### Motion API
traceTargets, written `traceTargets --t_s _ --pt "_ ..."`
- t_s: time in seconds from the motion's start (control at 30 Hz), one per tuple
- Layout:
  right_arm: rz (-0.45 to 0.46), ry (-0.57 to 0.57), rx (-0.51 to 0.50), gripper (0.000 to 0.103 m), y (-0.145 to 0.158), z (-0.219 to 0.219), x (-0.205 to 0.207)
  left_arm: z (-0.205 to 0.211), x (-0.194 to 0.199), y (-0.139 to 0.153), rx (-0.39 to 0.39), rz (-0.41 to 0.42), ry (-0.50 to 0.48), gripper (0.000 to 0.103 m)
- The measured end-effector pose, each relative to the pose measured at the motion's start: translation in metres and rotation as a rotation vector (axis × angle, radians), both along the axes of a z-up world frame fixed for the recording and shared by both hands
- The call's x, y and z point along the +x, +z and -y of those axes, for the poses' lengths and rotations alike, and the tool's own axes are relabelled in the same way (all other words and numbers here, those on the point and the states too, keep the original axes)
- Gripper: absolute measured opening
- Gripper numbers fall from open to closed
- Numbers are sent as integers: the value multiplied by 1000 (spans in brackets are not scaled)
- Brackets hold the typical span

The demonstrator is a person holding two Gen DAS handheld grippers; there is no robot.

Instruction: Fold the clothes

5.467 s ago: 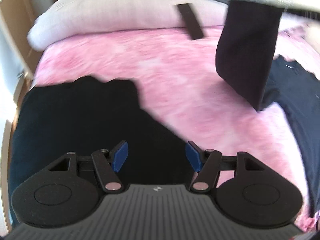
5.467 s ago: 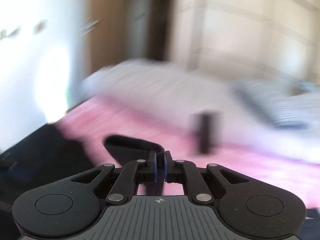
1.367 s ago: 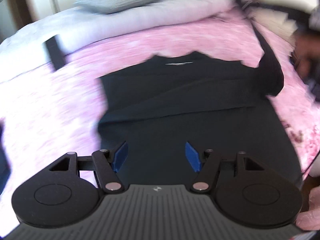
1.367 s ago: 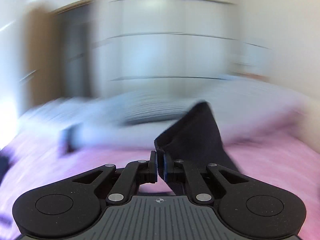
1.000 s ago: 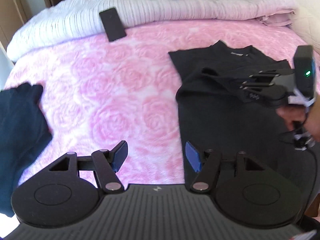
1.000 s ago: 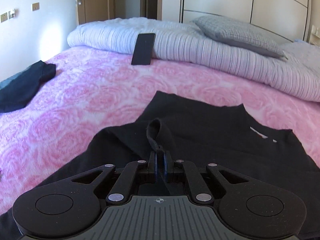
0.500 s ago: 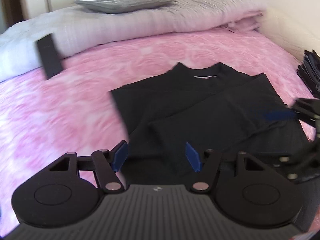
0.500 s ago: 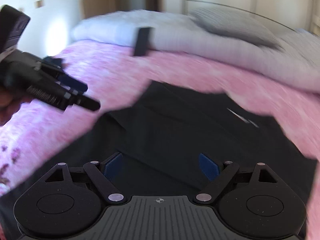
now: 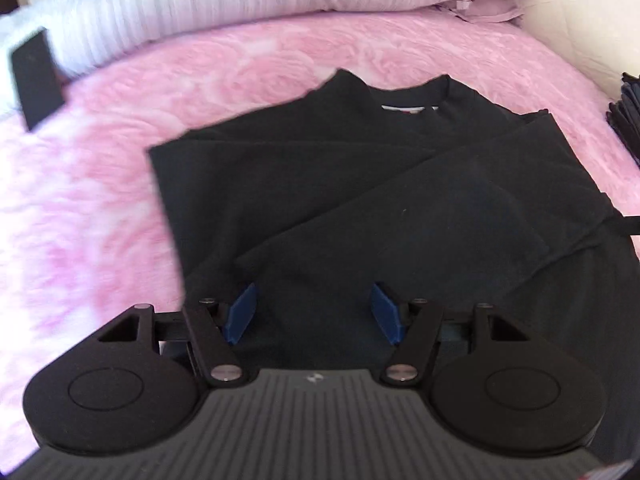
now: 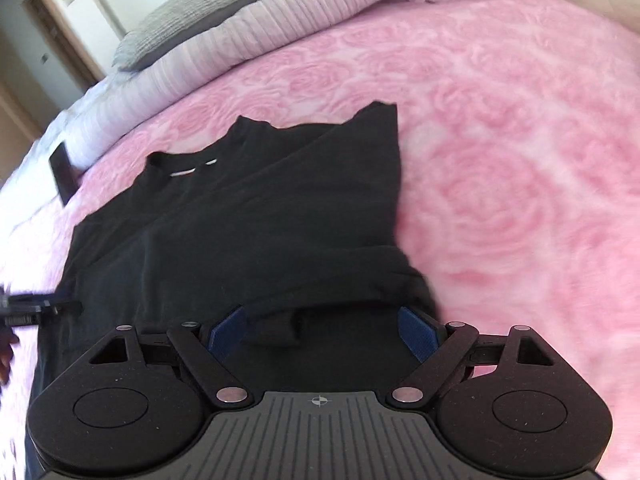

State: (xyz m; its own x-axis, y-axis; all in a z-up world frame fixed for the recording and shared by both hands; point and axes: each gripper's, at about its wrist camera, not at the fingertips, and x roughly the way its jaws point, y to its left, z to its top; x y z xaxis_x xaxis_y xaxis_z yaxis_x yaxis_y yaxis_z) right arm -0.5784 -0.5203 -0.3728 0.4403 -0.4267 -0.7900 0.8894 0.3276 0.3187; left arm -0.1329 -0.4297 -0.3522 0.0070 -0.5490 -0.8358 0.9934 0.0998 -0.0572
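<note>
A black T-shirt (image 9: 320, 200) lies flat on the pink rose-pattern bedspread (image 9: 100, 200), collar away from me, both sleeves folded in across its body. My left gripper (image 9: 314, 312) hovers open over the shirt's lower left part, blue pads apart, nothing between them. In the right wrist view the same shirt (image 10: 260, 220) fills the middle, and my right gripper (image 10: 324, 332) stands open above its lower right edge, holding nothing. The left gripper's tip (image 10: 36, 304) shows at the far left edge of that view.
A black phone-like slab (image 9: 36, 80) leans on the striped white duvet (image 9: 240, 4) at the bed's head. A grey pillow (image 10: 188, 12) lies behind it. A dark stack of clothes (image 9: 628, 120) sits at the far right edge. Open pink bedspread (image 10: 520, 160) lies right of the shirt.
My right gripper let go of the sleeve it carried and opened, leaving the sleeve folded over the shirt. Both grippers have moved closer over the shirt's lower part.
</note>
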Motion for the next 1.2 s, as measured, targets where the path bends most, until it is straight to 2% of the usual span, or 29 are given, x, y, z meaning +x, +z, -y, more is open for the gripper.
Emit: traceTargets --t_s 0.17,0.3,0.37,0.4,0.47,0.63,0.73,0.9,1.1,1.13,1.17,1.2 --pt "-38 140 -25 86 34 -38 -24 -71 -7 55 -7 60 116 62" --pt "-99 287 -30 86 41 -78 -32 -135 -26 74 43 116 185 63" --pt "-118 335 -43 86 46 -101 -34 -168 -40 75 83 151 151 63" --pt "-121 342 -52 86 49 -113 -36 -183 -49 74 103 171 117 63" --pt "-128 345 -65 86 52 -137 -37 -216 -70 71 136 211 -16 63" --pt "-143 259 -77 86 53 -200 -23 -303 -123 46 133 398 -531 64" --pt "-156 228 -105 86 52 -242 -7 -344 -135 18 104 545 -732 64" --pt "-187 189 -129 86 45 -305 15 -370 -136 -32 88 738 -890 60" --pt "-241 205 -161 86 39 -356 25 -380 -139 -50 -19 877 -1058 60" --pt "-256 216 -173 86 37 -363 27 -382 -139 -52 -37 900 -1086 51" --pt "-276 239 -192 86 34 -370 31 -381 -138 -49 -42 885 -1078 42" --pt "-298 279 -221 86 31 -377 36 -380 -136 -44 -44 858 -1060 18"
